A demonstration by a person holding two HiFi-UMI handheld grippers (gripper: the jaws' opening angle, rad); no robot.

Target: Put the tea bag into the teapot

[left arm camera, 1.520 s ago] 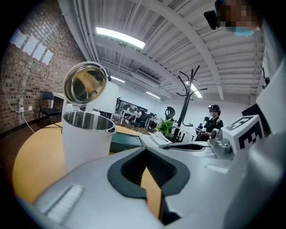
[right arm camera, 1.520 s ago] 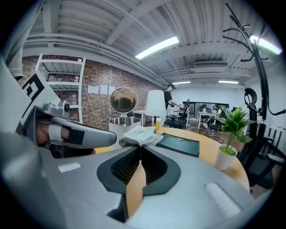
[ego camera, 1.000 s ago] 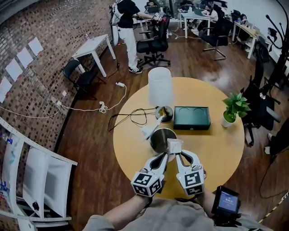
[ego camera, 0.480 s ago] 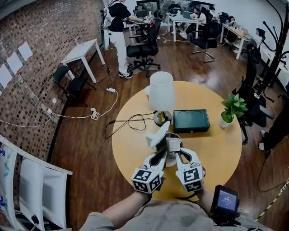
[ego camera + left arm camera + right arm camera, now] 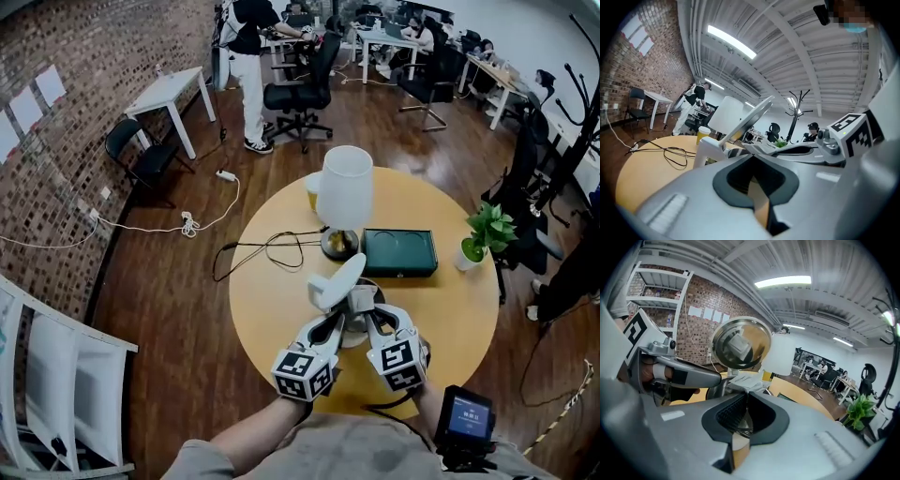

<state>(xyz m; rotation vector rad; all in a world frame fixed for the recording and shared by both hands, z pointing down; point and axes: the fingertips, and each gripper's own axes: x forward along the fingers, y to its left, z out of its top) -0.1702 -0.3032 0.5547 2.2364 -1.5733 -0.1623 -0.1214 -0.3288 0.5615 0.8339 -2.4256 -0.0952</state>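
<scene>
Left tool (image 5: 334, 322) is clenching at the base of the lid (image 5: 337, 279), apparently propping it tilted up so the teapot (image 5: 353, 334) mouth is standing open. Right tool (image 5: 367, 315) is pinching the tea bag (image 5: 361, 298), holding it just over the opening beside the lid's shiny underside. The bag is not yet inside. The raised lid is crowding the drop path on the left. Farther on the worktop (image 5: 272, 314), a cable (image 5: 267, 248) is lying left, a lamp (image 5: 344, 187) and green tray (image 5: 400, 252) are sitting clear of the pot, and a plant (image 5: 486, 230) is standing far right.
</scene>
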